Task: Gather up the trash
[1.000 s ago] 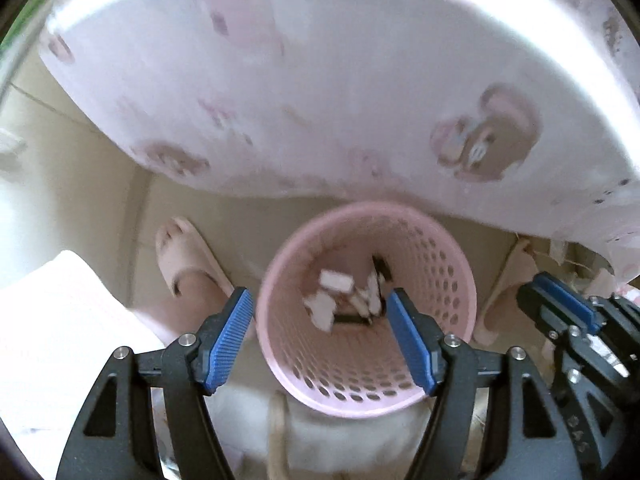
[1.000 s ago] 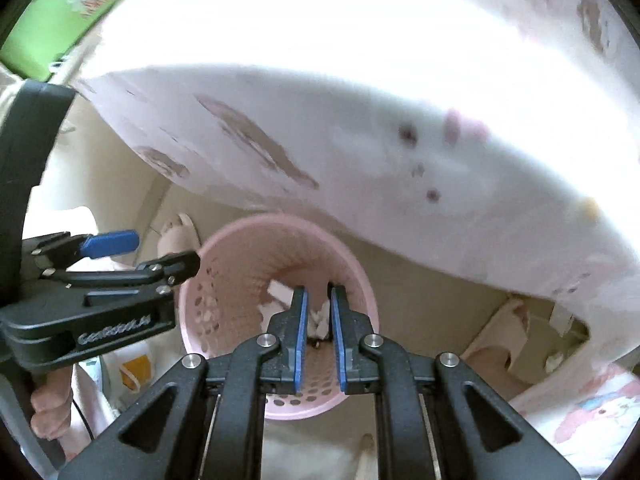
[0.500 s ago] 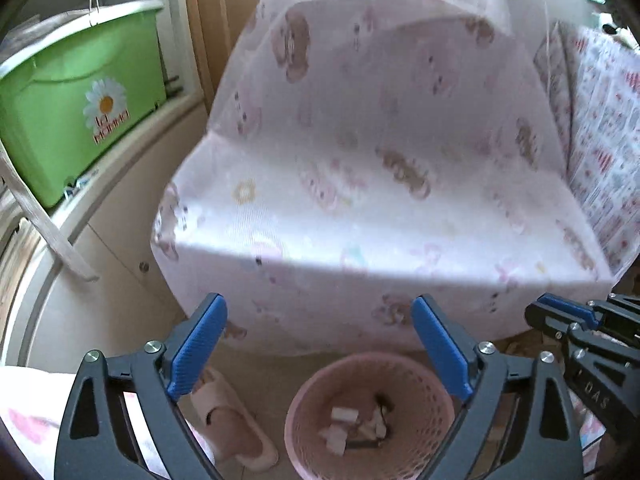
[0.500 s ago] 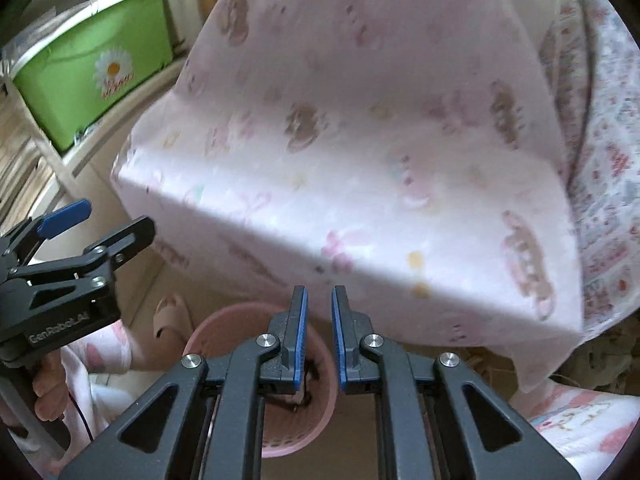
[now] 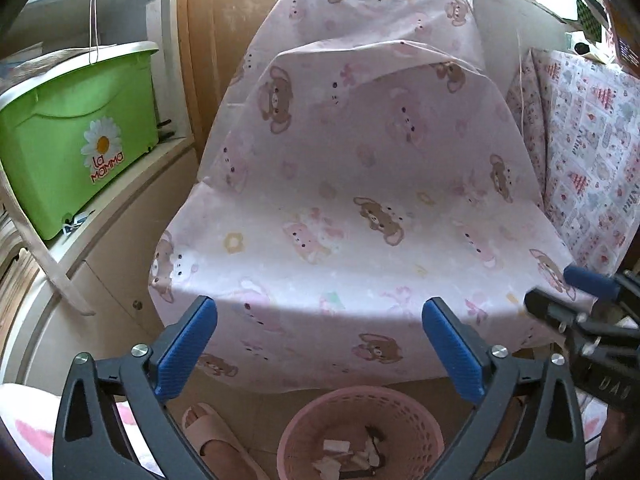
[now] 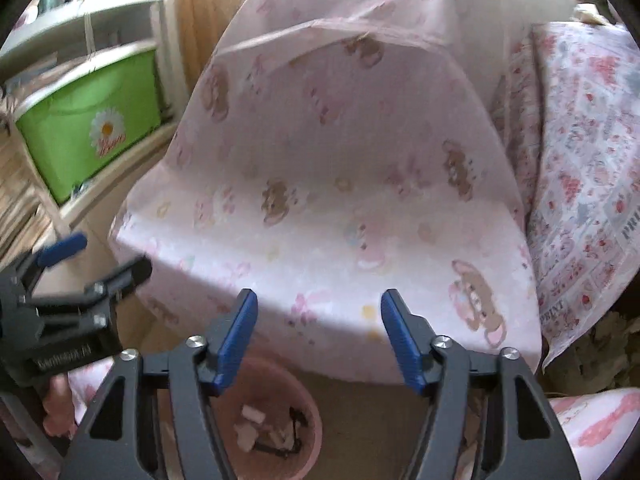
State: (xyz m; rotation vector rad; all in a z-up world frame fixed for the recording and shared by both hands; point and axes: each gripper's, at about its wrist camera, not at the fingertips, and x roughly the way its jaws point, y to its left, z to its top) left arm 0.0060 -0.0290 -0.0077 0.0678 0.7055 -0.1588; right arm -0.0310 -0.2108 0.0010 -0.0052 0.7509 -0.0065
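Nearest, the left tool [image 5: 318, 354] is seen with its blue pads spread wide and nothing held between them. The right tool [image 6: 318, 340] is likewise parted, its gap bare. Each tool is caught at the edge of the other's view, so the two are held side by side, apart, with free air between.

Just beyond and below the pads, the pink basket [image 5: 362, 432] is found on the floor [image 5: 260, 404], its perforated wall visible and its round mouth unobstructed from above. Inside it, the trash [image 5: 348, 454] is seen lying at the bottom: pale scraps and a dark thin piece. In the right wrist view the same basket [image 6: 276, 412] is partly hidden behind the left finger of the tool. A foot in a beige slipper [image 5: 212, 432] is planted on the floor just left of the basket, and pink printed fabric is glimpsed at both lower corners.

Farther on, a pink bear-print sheet [image 5: 360, 200] is draped over a broad shape, and its lower hem overhangs the floor directly behind the basket rim. To the right, a second patterned cloth [image 5: 592, 152] is pressed against the sheet. To the left, a green storage box [image 5: 76, 132] with a daisy label is set on a white shelf [image 5: 120, 208], well apart from the basket. Behind everything, a wooden door [image 5: 236, 28] is seen.
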